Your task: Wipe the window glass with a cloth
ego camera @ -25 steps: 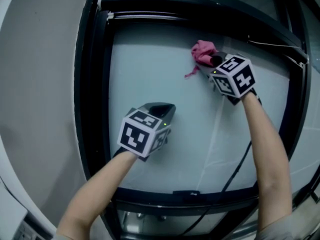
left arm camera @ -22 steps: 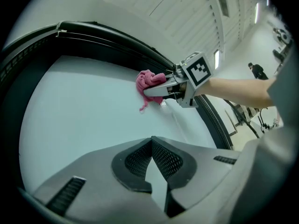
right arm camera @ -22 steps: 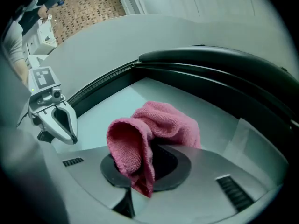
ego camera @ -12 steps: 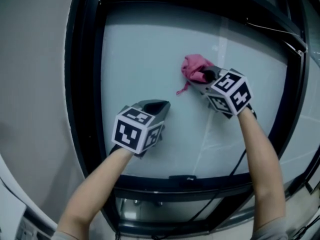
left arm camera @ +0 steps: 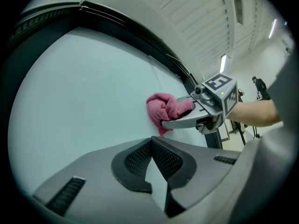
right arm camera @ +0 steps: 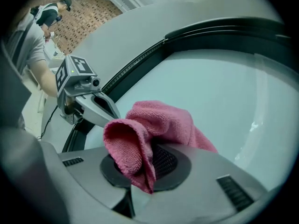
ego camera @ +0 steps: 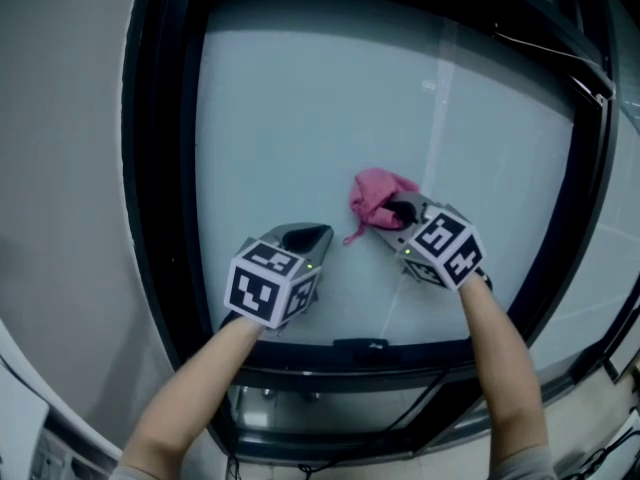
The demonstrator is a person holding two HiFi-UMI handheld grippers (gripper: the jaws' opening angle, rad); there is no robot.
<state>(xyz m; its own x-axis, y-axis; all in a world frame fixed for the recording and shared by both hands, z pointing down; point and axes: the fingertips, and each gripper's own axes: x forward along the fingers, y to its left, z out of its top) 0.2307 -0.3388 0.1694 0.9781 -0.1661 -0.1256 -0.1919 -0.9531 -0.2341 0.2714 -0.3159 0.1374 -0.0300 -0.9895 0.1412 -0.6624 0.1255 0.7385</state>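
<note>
One cloth, lower on glass

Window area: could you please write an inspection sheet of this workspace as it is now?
Surface: window glass, set in a black frame.
Job's things: pink cloth, bunched, against the glass.
Clutter: nothing seen.
Grippers: right gripper shut on the pink cloth; left gripper shut, empty, near the glass.
Cables: black cable hangs by the left gripper.
Surroundings: person standing behind; brick wall.
</note>
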